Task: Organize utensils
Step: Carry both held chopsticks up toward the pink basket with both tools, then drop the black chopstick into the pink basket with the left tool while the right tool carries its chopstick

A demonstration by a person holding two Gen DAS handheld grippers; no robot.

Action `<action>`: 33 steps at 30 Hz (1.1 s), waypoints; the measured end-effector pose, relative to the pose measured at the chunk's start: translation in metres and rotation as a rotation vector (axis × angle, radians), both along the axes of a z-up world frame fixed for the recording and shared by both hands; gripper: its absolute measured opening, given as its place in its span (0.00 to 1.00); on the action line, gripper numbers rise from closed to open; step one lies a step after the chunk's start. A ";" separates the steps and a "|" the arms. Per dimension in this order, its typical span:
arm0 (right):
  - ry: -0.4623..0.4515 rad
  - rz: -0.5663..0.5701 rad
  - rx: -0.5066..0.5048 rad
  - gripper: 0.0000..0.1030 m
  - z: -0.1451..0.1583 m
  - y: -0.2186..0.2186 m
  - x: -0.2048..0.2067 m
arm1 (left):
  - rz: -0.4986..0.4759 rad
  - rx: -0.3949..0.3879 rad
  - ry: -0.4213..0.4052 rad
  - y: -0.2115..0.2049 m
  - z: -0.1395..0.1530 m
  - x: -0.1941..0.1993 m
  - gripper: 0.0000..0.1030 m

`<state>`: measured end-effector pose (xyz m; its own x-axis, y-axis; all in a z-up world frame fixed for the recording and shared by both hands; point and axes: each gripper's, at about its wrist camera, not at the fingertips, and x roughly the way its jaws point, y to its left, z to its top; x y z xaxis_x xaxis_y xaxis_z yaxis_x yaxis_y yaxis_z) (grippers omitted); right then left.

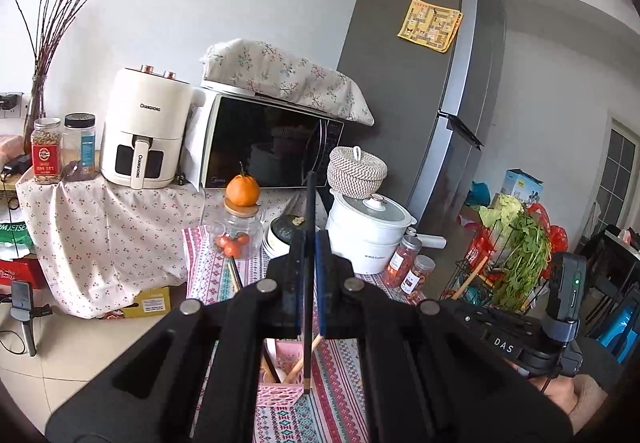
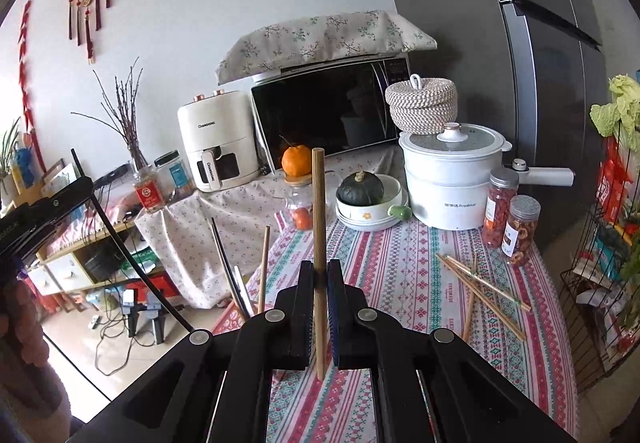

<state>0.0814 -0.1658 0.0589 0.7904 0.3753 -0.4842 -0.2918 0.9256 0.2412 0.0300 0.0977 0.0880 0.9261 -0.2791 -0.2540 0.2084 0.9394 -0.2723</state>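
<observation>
My left gripper (image 1: 307, 243) is shut on a black chopstick (image 1: 309, 219) held upright, its lower tip over a pink perforated utensil holder (image 1: 280, 387) that holds wooden chopsticks. My right gripper (image 2: 319, 271) is shut on a wooden chopstick (image 2: 319, 203) held upright above the striped tablecloth (image 2: 400, 283). Several wooden chopsticks (image 2: 480, 287) lie loose on the cloth at the right. A black chopstick (image 2: 226, 263) and a wooden one (image 2: 264, 263) stand up at the table's left edge; the holder itself is hidden there. The left gripper body (image 2: 44, 211) shows at the far left.
A white electric pot (image 2: 452, 179), two snack jars (image 2: 512, 219), a bowl with a green squash (image 2: 360, 191) and a glass jar topped by an orange (image 2: 298, 179) stand at the back. A microwave (image 2: 328, 115), an air fryer (image 2: 216, 143), a fridge (image 2: 500, 43) and a wire rack (image 2: 600, 283) surround the table.
</observation>
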 end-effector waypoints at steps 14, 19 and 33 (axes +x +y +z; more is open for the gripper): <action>-0.002 0.030 0.017 0.06 0.001 0.017 0.001 | 0.081 0.106 0.081 -0.003 -0.037 0.049 0.06; -0.013 0.046 0.026 0.06 0.005 0.020 -0.001 | 0.057 0.136 0.168 -0.010 -0.061 0.069 0.06; -0.047 0.096 0.078 0.06 0.030 0.048 0.000 | 0.073 0.105 0.288 0.009 -0.071 0.064 0.74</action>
